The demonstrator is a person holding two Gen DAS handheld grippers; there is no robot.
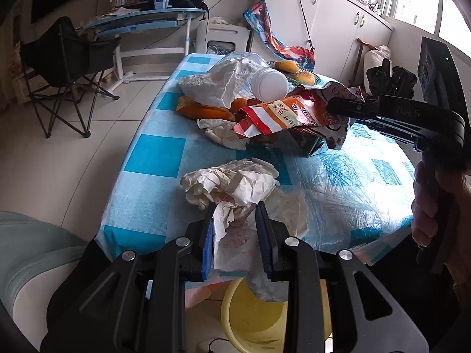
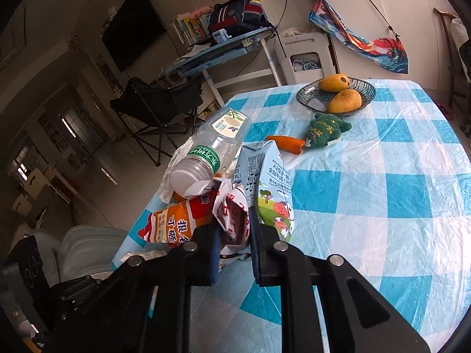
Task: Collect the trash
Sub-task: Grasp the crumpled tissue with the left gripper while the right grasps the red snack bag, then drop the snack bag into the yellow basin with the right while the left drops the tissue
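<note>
Step in hand: pickup, both tools loaded. My left gripper [image 1: 234, 209] is clamped on the crumpled paper wrapper [image 1: 232, 185], centre of the left view at the near table edge. My right gripper [image 2: 234, 229] pinches the orange snack bag [image 2: 179, 220] by its torn end, lower centre of its view. Both point steeply downward. Next, I judge: lift clear, carry to the yellow bin [image 1: 253, 314] at bottom, then release.

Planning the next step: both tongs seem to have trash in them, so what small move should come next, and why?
Probably swing the left tongs, clamped on the crumpled paper, back over the yellow bin just below the table edge and release; the right tongs already pinch the orange wrapper.
</note>
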